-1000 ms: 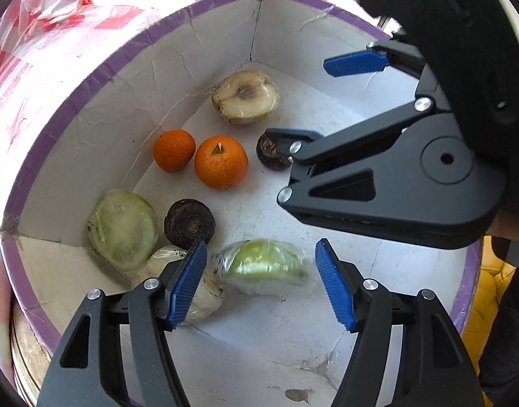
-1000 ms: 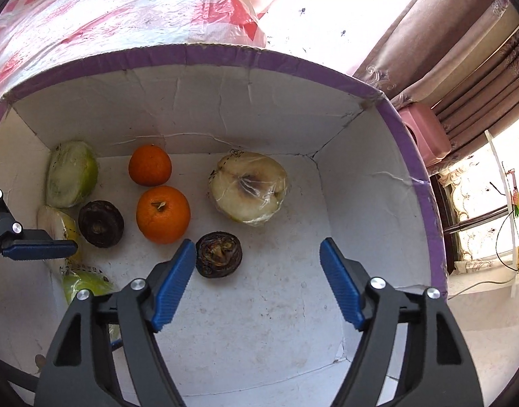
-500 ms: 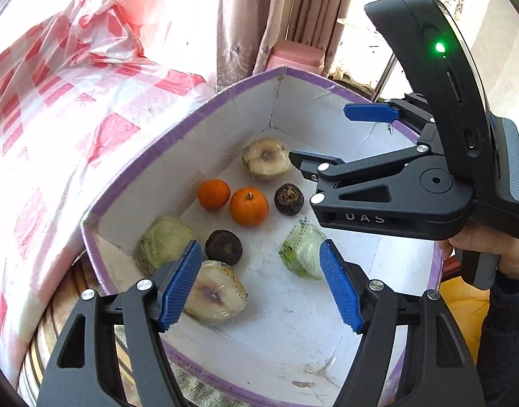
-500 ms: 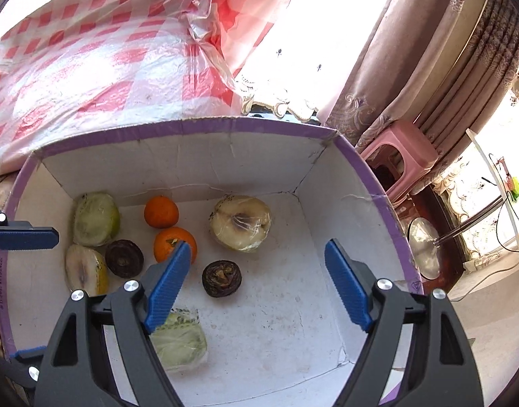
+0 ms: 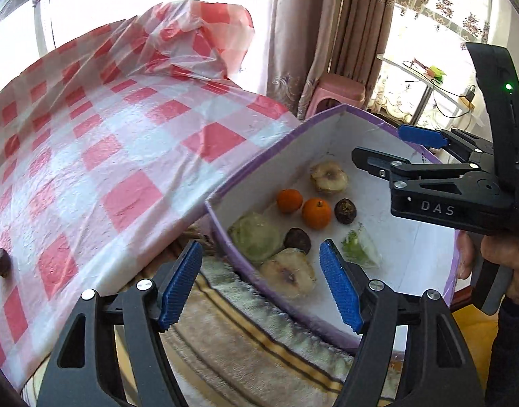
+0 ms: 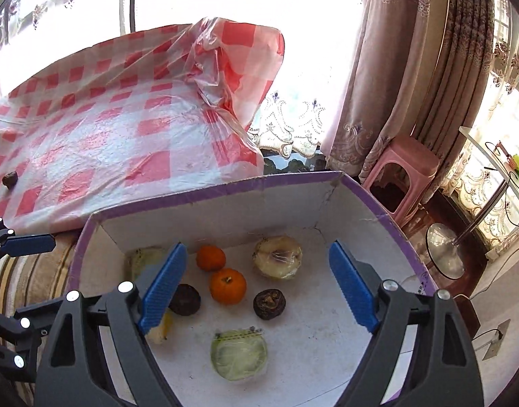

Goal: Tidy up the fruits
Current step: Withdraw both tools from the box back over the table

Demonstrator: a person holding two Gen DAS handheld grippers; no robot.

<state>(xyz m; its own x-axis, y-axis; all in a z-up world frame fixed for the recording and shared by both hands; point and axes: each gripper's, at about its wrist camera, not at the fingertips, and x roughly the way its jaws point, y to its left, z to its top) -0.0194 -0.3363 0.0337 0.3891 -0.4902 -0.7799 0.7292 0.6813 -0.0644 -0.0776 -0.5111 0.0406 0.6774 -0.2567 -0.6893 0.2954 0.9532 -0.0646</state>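
A purple-rimmed white box [image 5: 280,173] [image 6: 205,229] holds two oranges [image 5: 316,213] [image 6: 228,285], two dark round fruits [image 5: 345,211] [image 6: 269,303], and several plastic-wrapped cut halves, pale [image 5: 329,177] [image 6: 277,261] and green [image 5: 361,251] [image 6: 239,359]. One more dark fruit [image 5: 1,263] [image 6: 10,179] lies alone on the checked tablecloth. My left gripper [image 5: 259,286] [image 6: 22,288] hovers open above the box's near left rim, holding nothing. My right gripper [image 6: 257,285] [image 5: 395,149] hangs above the box, its jaws opening, nothing between them.
The red-and-white plastic tablecloth [image 5: 123,156] covers the table left of the box. A striped towel [image 5: 259,346] lies under the box. Behind stand a pink stool [image 6: 402,166], curtains [image 6: 412,68] and a metal floor stand [image 6: 446,247]. A hand [image 5: 503,264] holds the right gripper.
Both grippers have lifted up and back out of the box, so the tablecloth and room now show. The right jaws stand wider. The fruits in the box have not moved.
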